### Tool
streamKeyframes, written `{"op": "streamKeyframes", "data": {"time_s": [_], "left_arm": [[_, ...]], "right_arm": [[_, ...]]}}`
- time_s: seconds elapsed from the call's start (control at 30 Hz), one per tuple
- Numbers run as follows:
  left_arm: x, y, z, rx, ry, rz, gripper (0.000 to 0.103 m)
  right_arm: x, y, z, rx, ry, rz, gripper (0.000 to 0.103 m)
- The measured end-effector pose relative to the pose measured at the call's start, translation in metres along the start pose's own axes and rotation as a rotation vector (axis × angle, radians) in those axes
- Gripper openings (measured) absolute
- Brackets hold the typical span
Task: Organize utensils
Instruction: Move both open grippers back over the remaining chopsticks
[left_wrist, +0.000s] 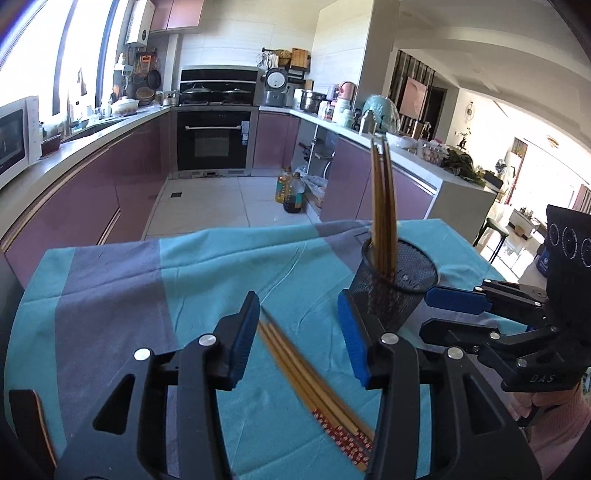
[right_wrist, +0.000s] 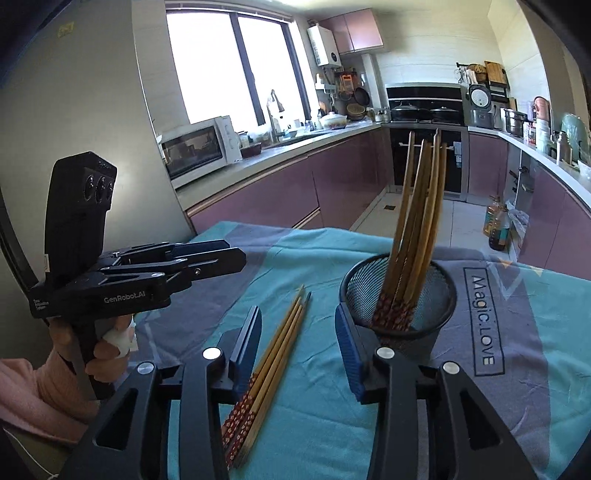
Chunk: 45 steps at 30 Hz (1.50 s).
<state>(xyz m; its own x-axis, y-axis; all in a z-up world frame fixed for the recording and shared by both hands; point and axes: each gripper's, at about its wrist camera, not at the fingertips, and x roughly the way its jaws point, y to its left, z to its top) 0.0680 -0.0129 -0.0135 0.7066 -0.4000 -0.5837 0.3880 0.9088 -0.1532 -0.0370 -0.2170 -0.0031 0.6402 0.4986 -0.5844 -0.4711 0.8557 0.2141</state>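
A black mesh holder (left_wrist: 400, 284) (right_wrist: 399, 295) stands on the teal and grey cloth and holds several wooden chopsticks (left_wrist: 384, 199) (right_wrist: 417, 221) upright, tips up. Several more chopsticks (left_wrist: 314, 384) (right_wrist: 273, 358) with red patterned ends lie flat on the cloth beside it. My left gripper (left_wrist: 299, 336) is open and empty, just above the lying chopsticks. My right gripper (right_wrist: 299, 339) is open and empty, with the lying chopsticks between its fingers and the holder just past its right finger. Each gripper shows in the other's view, the right one (left_wrist: 443, 314) and the left one (right_wrist: 229, 254).
The cloth-covered table (left_wrist: 147, 280) (right_wrist: 517, 369) stands in a kitchen. Purple cabinets (left_wrist: 74, 206), an oven (left_wrist: 212, 136) and oil bottles (left_wrist: 290, 192) on the floor lie beyond its far edge. A microwave (right_wrist: 195, 147) sits on the left counter.
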Motion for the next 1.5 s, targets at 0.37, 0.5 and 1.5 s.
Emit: {"op": "streamKeyframes", "data": {"time_s": [0.37,0.5,1.5], "left_arm": [[0.036,0.024,-0.065,-0.052,0.183,0.021,0.044],[0.045,0.014,-0.074,-0.061,0.213,0.015,0.044],[0.076,-0.009,-0.084,0.02,0.29,0.076,0.04]], "right_arm": [[0.041,0.002,-0.031,0.064,0.141,0.006,0.039],[0.044,0.002,-0.036,0.08,0.155,0.005,0.039],[0.053,0.001,-0.043,0.089,0.176,0.003,0.039]]}}
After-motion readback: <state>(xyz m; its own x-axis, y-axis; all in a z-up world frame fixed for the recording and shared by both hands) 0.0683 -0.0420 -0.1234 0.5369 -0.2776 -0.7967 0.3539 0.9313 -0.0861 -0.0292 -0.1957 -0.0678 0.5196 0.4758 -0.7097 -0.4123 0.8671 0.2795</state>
